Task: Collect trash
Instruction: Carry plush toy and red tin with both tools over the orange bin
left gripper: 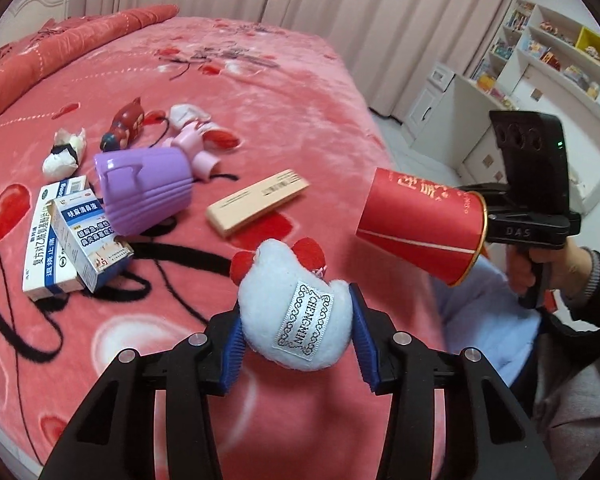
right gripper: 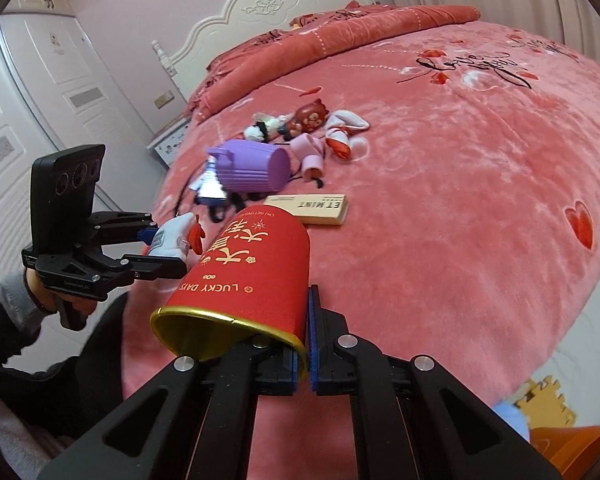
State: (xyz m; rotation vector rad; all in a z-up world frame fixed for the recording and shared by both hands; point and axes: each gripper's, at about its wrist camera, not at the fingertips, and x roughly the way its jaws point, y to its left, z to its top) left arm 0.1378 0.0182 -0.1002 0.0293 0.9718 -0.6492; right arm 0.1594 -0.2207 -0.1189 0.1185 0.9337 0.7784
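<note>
My left gripper (left gripper: 298, 312) is shut on a small white plush toy (left gripper: 296, 320) with red ears and a woven label, held above the pink bed. My right gripper (right gripper: 307, 312) is shut on the wall of a red paper cup (right gripper: 252, 276) with a gold rim; one finger is inside the cup. The cup (left gripper: 420, 224) also shows at the right of the left wrist view, and the plush toy (right gripper: 174, 236) at the left of the right wrist view. On the blanket lie two medicine boxes (left gripper: 66, 236), a flat beige box (left gripper: 258, 202) and crumpled paper (left gripper: 62, 154).
A purple plastic cup (left gripper: 148, 192) lies on its side among a brown figurine (left gripper: 124, 124), a pink doll part (left gripper: 198, 148) and black cord (left gripper: 168, 264). The bed's edge drops off at the right toward shelves (left gripper: 552, 52). An orange container (right gripper: 572, 446) stands on the floor.
</note>
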